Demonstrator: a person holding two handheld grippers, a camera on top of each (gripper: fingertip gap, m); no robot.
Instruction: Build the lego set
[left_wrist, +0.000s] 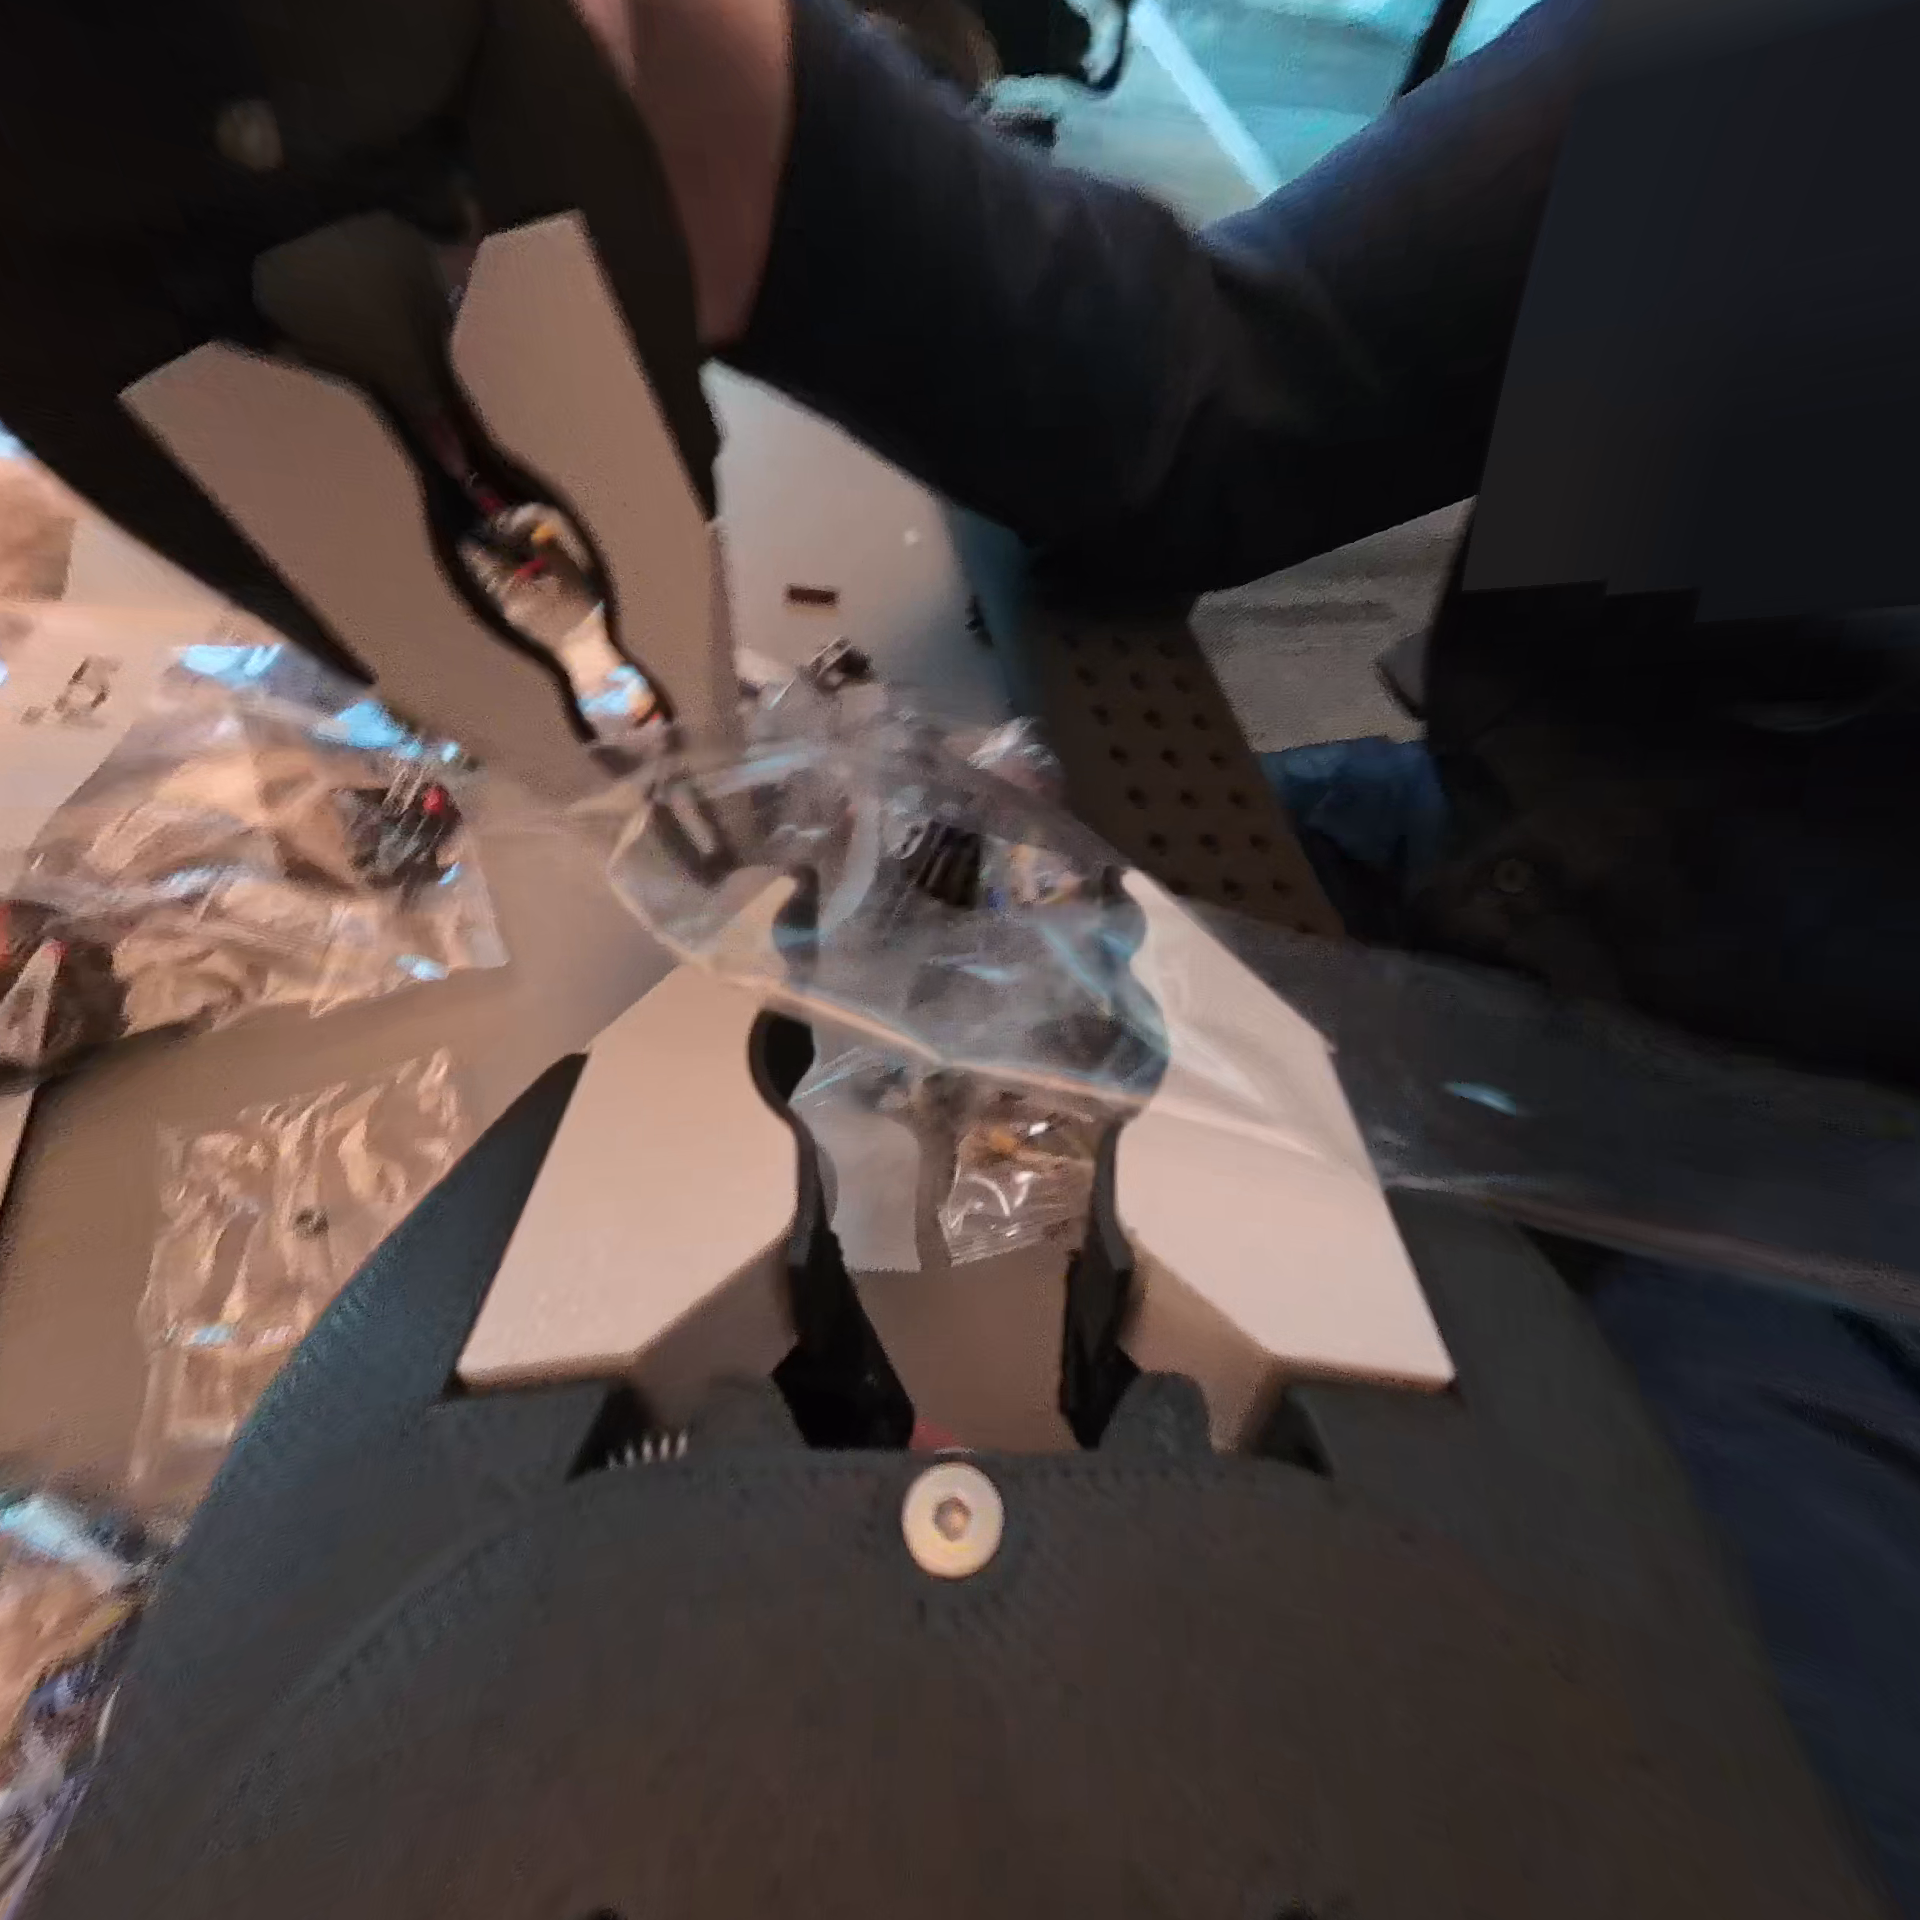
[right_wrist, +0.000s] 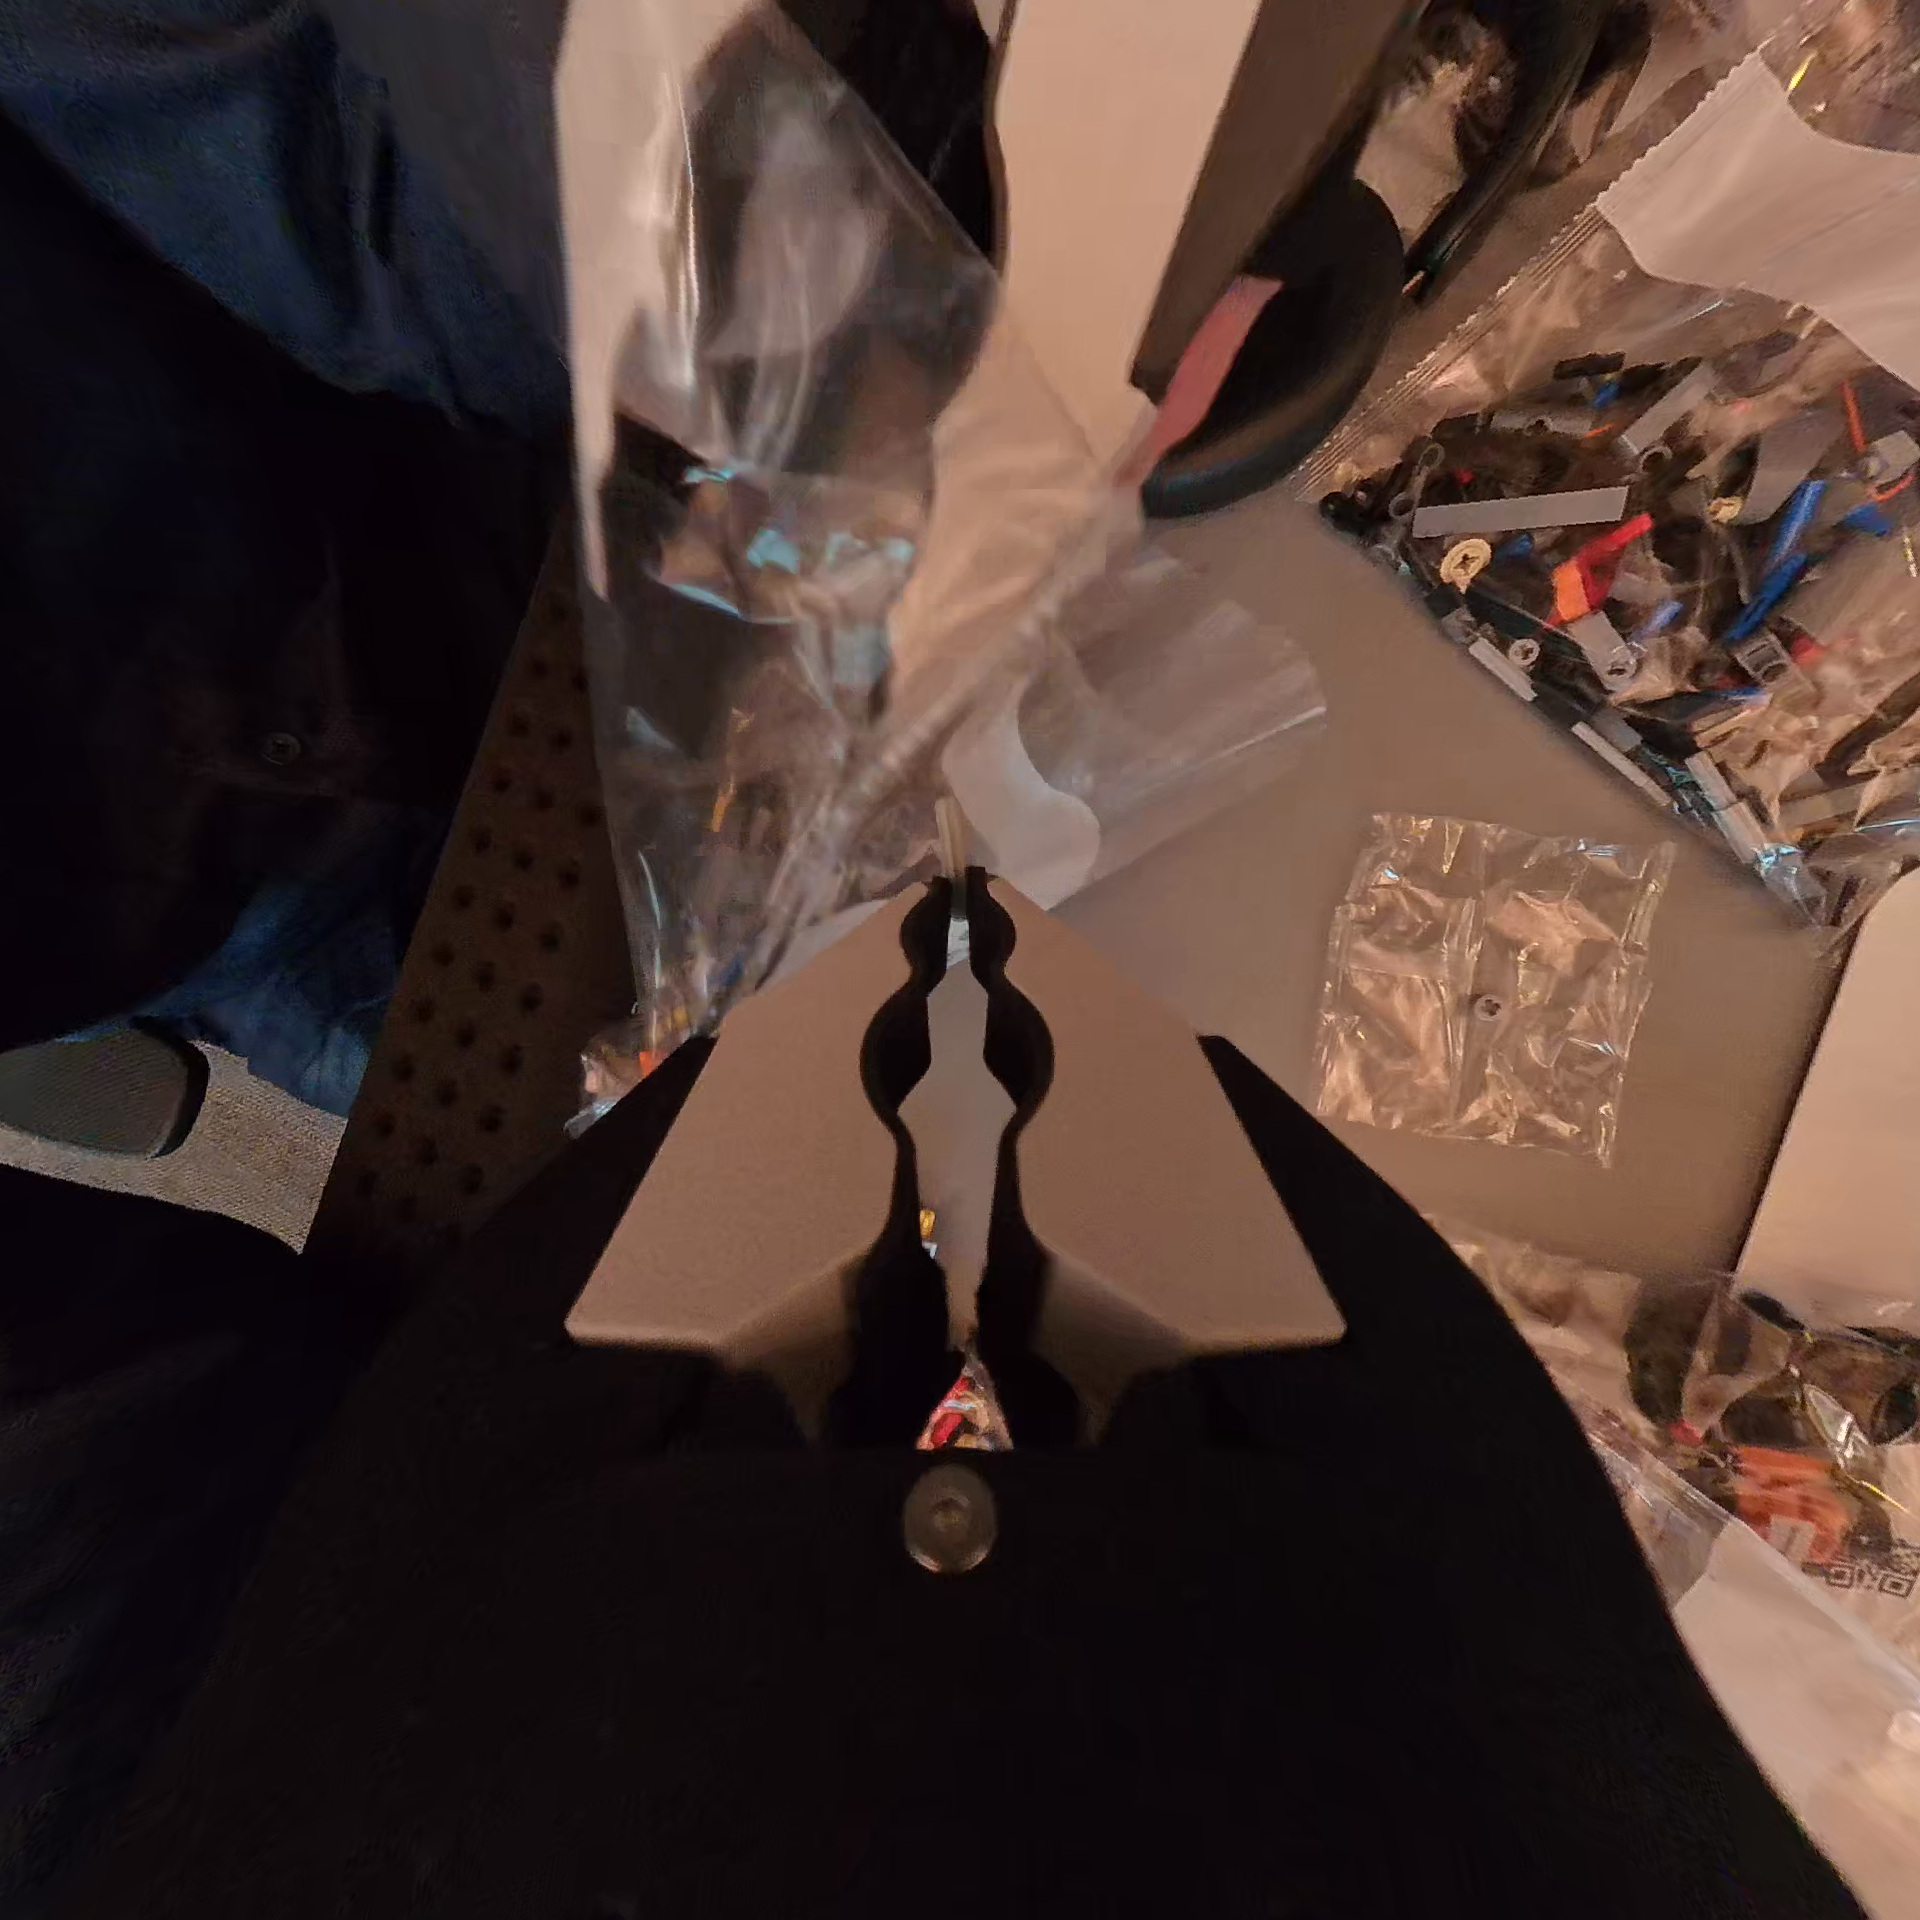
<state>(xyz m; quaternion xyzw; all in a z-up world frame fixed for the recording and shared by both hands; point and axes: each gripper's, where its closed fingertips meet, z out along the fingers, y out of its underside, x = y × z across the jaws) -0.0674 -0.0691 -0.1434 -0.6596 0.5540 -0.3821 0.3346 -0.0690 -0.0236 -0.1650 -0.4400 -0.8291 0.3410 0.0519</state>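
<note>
A clear plastic bag of small Lego pieces (left_wrist: 914, 966) lies between and over the fingertips of my left gripper (left_wrist: 956, 894), whose jaws stand wide apart. My right gripper (left_wrist: 675, 769) comes down from the upper left and is shut on the bag's edge. In the right wrist view my right gripper (right_wrist: 961, 894) pinches a thin clear strip of the bag (right_wrist: 790, 436), which hangs up and to the left. One finger of the left gripper (right_wrist: 1268, 291) shows beyond it. The picture is blurred.
Other bags of pieces lie on the grey table (right_wrist: 1351, 675): a large one (right_wrist: 1662, 540) far right, one (right_wrist: 1766, 1403) near right and one (left_wrist: 260, 883) at left. A flat, nearly empty bag (right_wrist: 1486, 977) lies between. A perforated board (left_wrist: 1164, 748) and a person's dark sleeve (left_wrist: 1039, 312) are close.
</note>
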